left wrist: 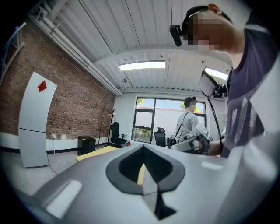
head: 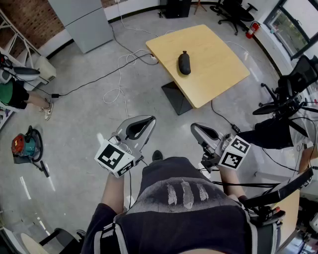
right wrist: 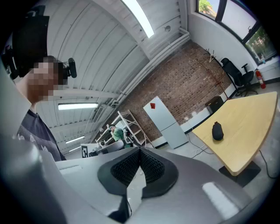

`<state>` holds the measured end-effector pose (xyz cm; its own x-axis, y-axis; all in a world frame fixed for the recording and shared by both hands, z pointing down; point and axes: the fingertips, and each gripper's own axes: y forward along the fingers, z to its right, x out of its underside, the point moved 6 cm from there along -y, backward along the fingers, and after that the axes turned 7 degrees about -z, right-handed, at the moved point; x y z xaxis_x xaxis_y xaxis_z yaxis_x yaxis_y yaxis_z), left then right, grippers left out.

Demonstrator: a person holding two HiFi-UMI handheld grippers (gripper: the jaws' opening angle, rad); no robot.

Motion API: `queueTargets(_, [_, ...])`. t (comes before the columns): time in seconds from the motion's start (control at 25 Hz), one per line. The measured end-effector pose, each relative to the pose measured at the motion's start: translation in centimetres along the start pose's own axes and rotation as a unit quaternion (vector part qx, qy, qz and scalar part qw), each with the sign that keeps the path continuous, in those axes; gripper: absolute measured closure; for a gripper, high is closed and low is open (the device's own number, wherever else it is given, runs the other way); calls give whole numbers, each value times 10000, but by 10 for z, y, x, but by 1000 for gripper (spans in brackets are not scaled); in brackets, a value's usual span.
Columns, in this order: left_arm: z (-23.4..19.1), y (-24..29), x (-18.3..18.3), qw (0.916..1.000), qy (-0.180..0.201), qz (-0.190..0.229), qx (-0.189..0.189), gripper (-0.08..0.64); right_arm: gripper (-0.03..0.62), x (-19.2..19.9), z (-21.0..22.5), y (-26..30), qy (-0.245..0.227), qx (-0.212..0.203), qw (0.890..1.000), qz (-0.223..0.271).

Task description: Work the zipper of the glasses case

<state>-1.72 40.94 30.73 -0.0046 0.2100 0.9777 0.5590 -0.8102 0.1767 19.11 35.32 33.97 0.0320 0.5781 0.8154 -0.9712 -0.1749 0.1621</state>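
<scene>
- left claw [head: 149,120] and right claw [head: 196,128] held level in front of the body, jaws pressed together on each, nothing between them.
- dark oval glasses case [head: 184,63] well apart from both, ahead and between their two lines, a shade towards the right claw's side; neither clearly nearer.
- long axis of the case running away from the body, roughly along the line of approach; zipper pull too small to find.
- case lying alone near the middle of the light wooden square surface [head: 218,64], on a dark pedestal [head: 176,96].
- likely a step forward needed before any grip.
- beyond: grey polished floor [head: 89,114], white cables [head: 121,74], brick wall [head: 22,17], black office chairs [head: 233,10].
</scene>
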Motion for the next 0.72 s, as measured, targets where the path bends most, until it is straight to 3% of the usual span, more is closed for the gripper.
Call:
queueTargets(0.4, [-52, 2, 7, 9998, -112, -4, 182, 560, 591, -7, 26, 44, 148, 441, 9988, -146])
queueTargets(0.72, [-79, 21, -1, 9997, -222, -112, -62, 560, 591, -30, 70, 69, 471, 424, 9979, -102])
